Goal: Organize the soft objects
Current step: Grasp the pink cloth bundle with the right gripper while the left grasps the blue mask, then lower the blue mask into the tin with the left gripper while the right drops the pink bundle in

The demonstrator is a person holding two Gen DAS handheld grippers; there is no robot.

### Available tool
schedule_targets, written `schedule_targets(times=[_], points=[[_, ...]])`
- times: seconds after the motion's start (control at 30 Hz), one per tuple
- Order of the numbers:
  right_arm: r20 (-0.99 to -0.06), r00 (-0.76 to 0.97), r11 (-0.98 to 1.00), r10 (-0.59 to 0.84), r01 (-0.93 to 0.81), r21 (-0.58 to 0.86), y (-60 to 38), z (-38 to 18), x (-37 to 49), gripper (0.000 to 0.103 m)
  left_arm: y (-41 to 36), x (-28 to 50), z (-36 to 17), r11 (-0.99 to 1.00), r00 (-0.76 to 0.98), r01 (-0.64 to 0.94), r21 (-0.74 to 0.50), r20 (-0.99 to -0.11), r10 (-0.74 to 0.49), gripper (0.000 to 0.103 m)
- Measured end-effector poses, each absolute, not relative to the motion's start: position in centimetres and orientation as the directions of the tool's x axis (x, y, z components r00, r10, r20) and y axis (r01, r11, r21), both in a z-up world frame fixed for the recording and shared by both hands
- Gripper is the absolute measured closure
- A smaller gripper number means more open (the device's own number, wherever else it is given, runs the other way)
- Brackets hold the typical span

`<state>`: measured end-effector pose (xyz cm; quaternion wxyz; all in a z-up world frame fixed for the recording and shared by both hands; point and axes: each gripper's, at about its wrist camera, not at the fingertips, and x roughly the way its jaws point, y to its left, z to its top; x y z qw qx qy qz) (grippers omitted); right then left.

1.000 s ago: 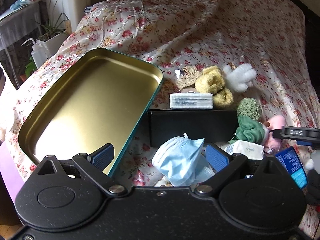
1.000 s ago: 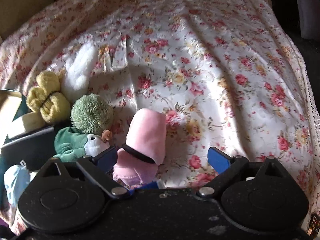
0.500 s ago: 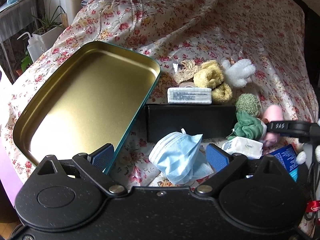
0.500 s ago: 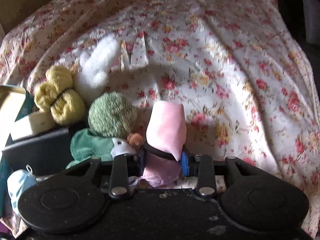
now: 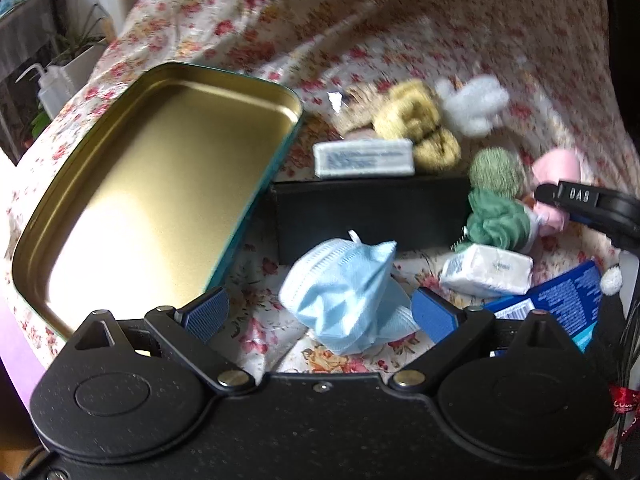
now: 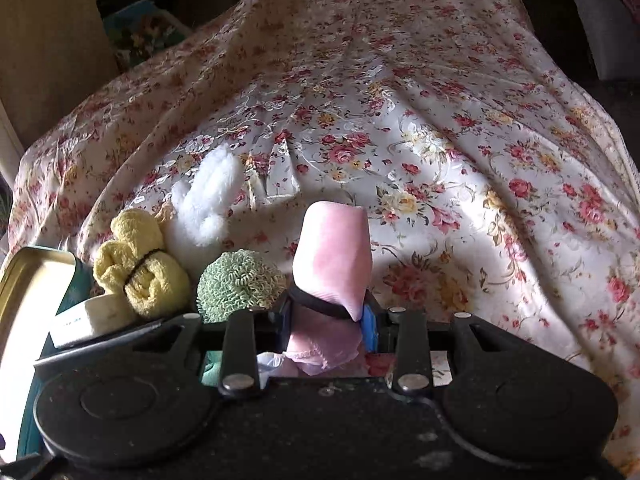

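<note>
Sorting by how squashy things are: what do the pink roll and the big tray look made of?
Pink roll: soft, matte fabric, probably velvety knit; it bulges around its black band.
Tray: likely thin metal, brushed gold inside, teal outside; it shows hard glare and a rolled rim.

Floral cloth (image 6: 420, 128) drapes the furniture, sunlit in patches; potted plant (image 5: 76, 52) and white squeeze bottle (image 5: 50, 88) stand at left.

pink cloth roll (image 6: 334, 256), floral sheet (image 6: 440, 140), gold tin (image 5: 152, 184)
</note>
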<state>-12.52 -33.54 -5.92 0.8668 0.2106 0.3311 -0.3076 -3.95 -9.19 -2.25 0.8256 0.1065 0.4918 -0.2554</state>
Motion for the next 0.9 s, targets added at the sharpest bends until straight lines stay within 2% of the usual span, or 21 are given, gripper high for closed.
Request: schedule_targets(times=[0.4, 0.57, 0.6, 0.63, 0.67, 0.8, 0.9], points=[[-0.676, 0.636, 0.712, -0.373, 0.663, 0.231, -34.3, -7.1, -13.7, 0.070, -12.3, -2.5, -5.9, 0.877, 0.280, 0.477, -0.059, -0.936, -0.214, 0.010], [-0.678, 0.632, 0.718, -0.375, 0.661, 0.219, -34.1, -7.3, -13.5, 0.070, -12.9, -1.7, -7.1, 0.884, 0.235, 0.462, -0.068, -0.952, -0.196, 0.021], [-0.677, 0.632, 0.719, -0.377, 0.660, 0.216, -34.0, -7.3, -13.5, 0.070, -12.9, -1.6, -7.2, 0.886, 0.234, 0.459, -0.069, -0.953, -0.195, 0.029], [-0.675, 0.633, 0.719, -0.380, 0.661, 0.215, -33.9, -7.4, -13.5, 0.070, -12.9, -1.5, -7.2, 0.885, 0.229, 0.460, -0.076, -0.952, -0.201, 0.043], [-0.674, 0.633, 0.719, -0.381, 0.661, 0.215, -33.9, -7.4, -13.5, 0.070, -12.9, -1.4, -7.1, 0.881, 0.217, 0.464, -0.097, -0.951, -0.219, 0.048], [-0.675, 0.634, 0.713, -0.378, 0.664, 0.224, -34.1, -7.6, -13.6, 0.070, -12.3, -1.5, -6.4, 0.870, 0.205, 0.468, -0.158, -0.938, -0.281, 0.055], [-0.678, 0.634, 0.703, -0.371, 0.669, 0.241, -34.4, -7.7, -13.8, 0.070, -11.8, -2.0, -5.3, 0.863, 0.243, 0.477, -0.165, -0.919, -0.310, 0.055]])
